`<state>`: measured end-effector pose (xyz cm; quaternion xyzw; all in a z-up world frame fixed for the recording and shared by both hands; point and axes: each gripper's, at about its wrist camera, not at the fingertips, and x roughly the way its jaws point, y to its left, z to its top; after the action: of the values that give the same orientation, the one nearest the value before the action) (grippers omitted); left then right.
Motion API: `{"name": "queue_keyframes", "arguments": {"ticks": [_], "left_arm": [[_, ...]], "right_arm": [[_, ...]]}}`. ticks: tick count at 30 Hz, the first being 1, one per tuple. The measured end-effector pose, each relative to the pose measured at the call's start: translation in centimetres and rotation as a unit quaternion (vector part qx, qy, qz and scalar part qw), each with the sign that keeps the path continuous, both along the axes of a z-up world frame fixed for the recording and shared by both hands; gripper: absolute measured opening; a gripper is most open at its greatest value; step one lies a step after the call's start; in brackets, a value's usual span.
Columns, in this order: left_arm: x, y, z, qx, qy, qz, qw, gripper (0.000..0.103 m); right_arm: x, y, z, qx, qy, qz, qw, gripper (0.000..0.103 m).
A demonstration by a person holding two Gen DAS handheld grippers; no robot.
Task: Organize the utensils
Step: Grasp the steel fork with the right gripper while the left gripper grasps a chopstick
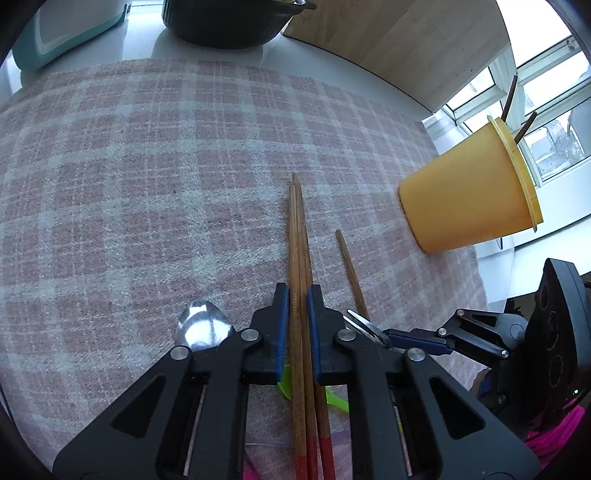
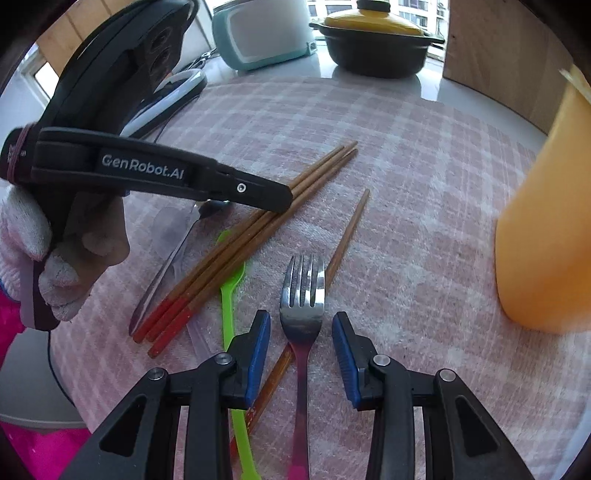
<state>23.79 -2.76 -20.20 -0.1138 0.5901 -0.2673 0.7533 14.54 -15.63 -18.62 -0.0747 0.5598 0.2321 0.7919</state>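
Right wrist view: pink plaid cloth [image 2: 424, 177] covers white counter [image 2: 436, 88] beside windows [image 2: 413, 11].

On the cloth [image 2: 406, 155] lie a bundle of chopsticks [image 2: 236, 254], a spoon [image 2: 166, 273] to its left, a single chopstick [image 2: 347, 236] to its right, and a fork [image 2: 301, 295] across that one. The cup [image 1: 469, 199] stands far right; a pot [image 2: 376, 48] sits behind the cloth.

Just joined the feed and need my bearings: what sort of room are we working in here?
Most likely a home kitchen or dining spot by a window. A lidded cooking pot and a pale blue appliance stand behind a checked cloth, where chopsticks and a fork lie.
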Motion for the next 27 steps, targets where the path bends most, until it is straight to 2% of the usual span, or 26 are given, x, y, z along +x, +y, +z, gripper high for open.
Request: {"name": "queue_keyframes", "arguments": {"ticks": [2,5,17,27], "left_arm": [[-0.1,0.0,0.1,0.000,-0.003,0.001,1.0000,0.004],[-0.1,-0.1,0.3,-0.003,-0.007,0.003,1.0000,0.004],[-0.3,1.6,1.6,-0.008,-0.023,0.024,0.9994,0.004],[-1.7,2.0,4.8,-0.008,-0.066,0.027,0.9974,0.004]], "right_arm": [[0.0,0.2,0.0,-0.014,-0.007,0.001,1.000,0.028],[0.1,0.0,0.1,-0.006,-0.002,0.002,1.000,0.023],[-0.1,-1.1,1.0,0.017,-0.008,-0.020,1.000,0.022],[-1.1,-2.8,3.4,0.039,-0.045,-0.033,0.998,0.022]]}}
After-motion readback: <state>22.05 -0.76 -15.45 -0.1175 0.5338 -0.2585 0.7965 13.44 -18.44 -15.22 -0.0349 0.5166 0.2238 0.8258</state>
